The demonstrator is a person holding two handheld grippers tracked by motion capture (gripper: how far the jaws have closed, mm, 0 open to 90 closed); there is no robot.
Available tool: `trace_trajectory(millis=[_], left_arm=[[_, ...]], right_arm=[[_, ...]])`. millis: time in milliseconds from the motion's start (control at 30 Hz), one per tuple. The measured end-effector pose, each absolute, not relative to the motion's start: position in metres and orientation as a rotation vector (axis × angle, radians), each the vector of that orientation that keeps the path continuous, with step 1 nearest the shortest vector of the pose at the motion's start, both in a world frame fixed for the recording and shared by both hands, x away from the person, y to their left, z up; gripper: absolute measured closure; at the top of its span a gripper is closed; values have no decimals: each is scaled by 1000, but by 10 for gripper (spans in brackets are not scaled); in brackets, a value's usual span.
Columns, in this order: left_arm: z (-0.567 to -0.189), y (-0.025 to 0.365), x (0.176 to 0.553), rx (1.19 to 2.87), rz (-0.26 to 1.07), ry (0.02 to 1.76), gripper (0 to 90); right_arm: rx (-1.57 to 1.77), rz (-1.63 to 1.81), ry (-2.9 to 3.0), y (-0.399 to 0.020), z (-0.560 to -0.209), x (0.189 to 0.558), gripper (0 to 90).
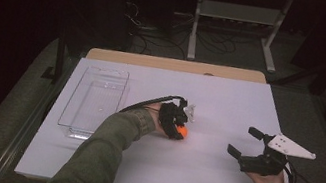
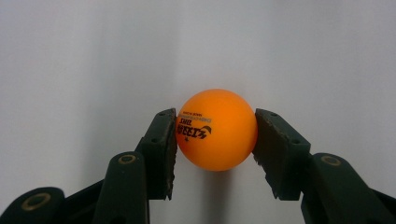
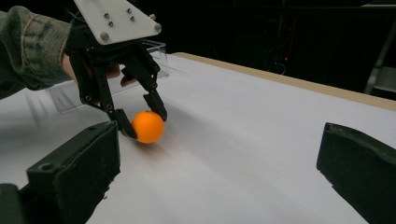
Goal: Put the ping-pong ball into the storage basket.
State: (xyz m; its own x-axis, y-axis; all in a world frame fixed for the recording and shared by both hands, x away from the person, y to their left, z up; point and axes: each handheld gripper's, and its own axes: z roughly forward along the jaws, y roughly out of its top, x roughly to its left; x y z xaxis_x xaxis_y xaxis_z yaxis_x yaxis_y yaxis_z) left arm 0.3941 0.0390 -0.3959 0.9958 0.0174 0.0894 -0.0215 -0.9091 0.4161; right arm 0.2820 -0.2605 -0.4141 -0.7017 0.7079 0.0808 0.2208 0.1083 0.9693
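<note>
the left tongs [image 1: 180, 127] are clenched on an orange ball [image 2: 216, 129] that sits on the white bench [image 1: 197, 173], near its middle. both pads [image 2: 164, 149] press the ball's sides at its widest line. the right tongs [image 1: 250, 147] rest spread wide and hold nothing, off to the right. a clear tray [image 1: 95, 102] lies at the far left. lift straight up and keep the squeeze light and even, since the smooth ball could probably pop out.

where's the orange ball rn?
The orange ball sits near the middle of the white table in the high view, clamped between the pads of the left gripper, right of the clear tray.
</note>
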Motion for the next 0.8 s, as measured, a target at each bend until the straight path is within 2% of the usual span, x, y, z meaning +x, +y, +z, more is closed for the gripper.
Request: trace_trajectory(millis=[800], left_arm=[[-366, 60, 389, 2687, 178, 27, 510]], right_arm=[[901, 1614, 2003, -258, -416, 283, 0]])
